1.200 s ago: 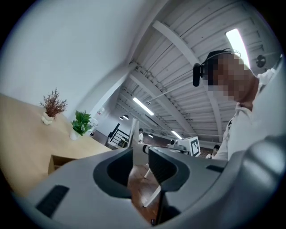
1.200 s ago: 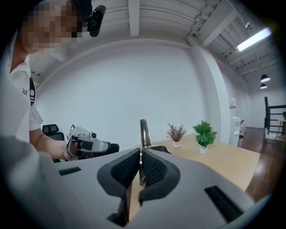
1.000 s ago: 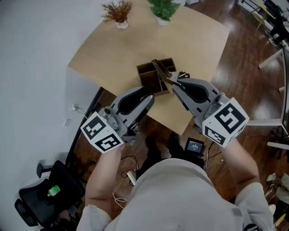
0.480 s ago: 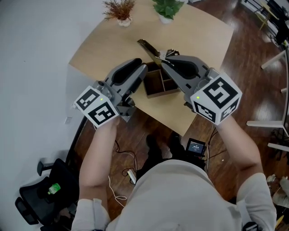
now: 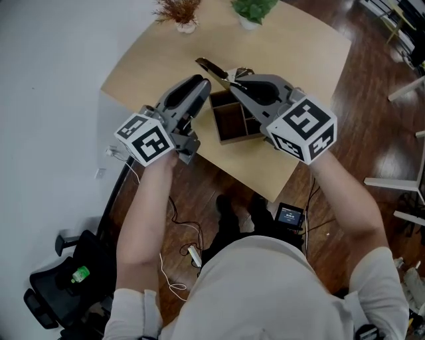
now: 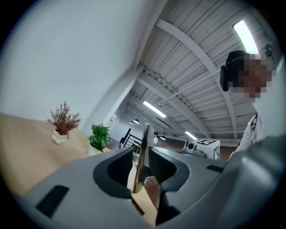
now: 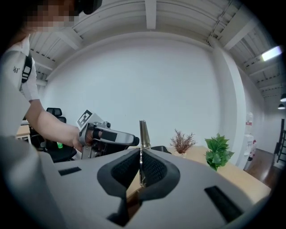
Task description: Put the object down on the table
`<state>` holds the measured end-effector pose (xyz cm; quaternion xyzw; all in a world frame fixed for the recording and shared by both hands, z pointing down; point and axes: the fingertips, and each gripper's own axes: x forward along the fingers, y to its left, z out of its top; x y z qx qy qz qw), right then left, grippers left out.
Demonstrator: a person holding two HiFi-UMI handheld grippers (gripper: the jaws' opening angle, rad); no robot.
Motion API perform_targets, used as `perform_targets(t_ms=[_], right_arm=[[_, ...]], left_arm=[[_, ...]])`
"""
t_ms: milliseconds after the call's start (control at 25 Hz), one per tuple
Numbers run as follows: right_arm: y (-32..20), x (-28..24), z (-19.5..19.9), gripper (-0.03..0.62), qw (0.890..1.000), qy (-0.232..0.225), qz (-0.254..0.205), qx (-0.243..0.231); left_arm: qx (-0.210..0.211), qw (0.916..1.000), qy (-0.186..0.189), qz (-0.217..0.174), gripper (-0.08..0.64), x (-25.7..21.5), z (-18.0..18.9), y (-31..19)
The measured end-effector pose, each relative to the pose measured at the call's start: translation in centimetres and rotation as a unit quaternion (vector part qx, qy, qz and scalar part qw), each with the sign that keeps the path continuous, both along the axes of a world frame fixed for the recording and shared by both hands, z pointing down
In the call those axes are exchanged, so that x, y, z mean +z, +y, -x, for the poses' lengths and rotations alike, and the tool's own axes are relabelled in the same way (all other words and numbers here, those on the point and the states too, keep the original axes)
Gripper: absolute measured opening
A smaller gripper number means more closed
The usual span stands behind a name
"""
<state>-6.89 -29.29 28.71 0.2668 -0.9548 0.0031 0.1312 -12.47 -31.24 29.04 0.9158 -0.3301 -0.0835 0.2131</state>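
Note:
My right gripper (image 5: 234,74) is shut on a thin flat dark strip (image 5: 211,68) that sticks out up and to the left over the light wooden table (image 5: 292,46). In the right gripper view the strip (image 7: 142,132) stands upright from the closed jaws. My left gripper (image 5: 199,84) hovers just left of the strip, near the table's front edge. Its jaws stand a little apart, and the strip (image 6: 145,147) shows in the gap; I cannot tell whether they touch it. A dark brown wooden box (image 5: 232,123) with compartments sits on the table below both grippers.
A reddish dried plant (image 5: 178,13) and a green potted plant (image 5: 255,9) stand at the table's far edge. Below the table's front edge is wooden floor with cables and a small device (image 5: 289,214). A black office chair (image 5: 60,302) is at the lower left.
Both grippers have moved up and forward over the table. The strip has risen out of the brown box and now points to the upper left, close to the left gripper's tips.

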Motion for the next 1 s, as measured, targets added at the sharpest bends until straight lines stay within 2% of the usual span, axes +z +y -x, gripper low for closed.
perform_targets(t_ms=[160,400,680,840,1000], right_arm=[[-1.3,2.1,0.4,0.009,1.0,0.009,0.002,-0.011],[-2.6,5.0,1.6,0.009,0.999,0.025,0.001,-0.032],[-3.6,7.6,1.9,0.009,0.998,0.026,0.014,-0.053],[-3.8,9.3,2.1,0.009,0.997,0.025,0.029,-0.061],[-4.0,10.4,2.4,0.009,0.996,0.024,0.04,-0.07]], left_arm=[[-0.018,0.9997,0.017,0.004,0.087,0.8,1.2,-1.6],[-0.045,0.9968,0.059,0.03,0.087,1.8,3.1,-3.9],[-0.039,0.9946,0.086,0.045,0.087,3.6,3.9,-4.2],[-0.009,0.9961,0.074,0.046,0.087,4.5,2.9,-3.7],[-0.008,0.9958,0.077,0.049,0.087,5.2,3.1,-3.8]])
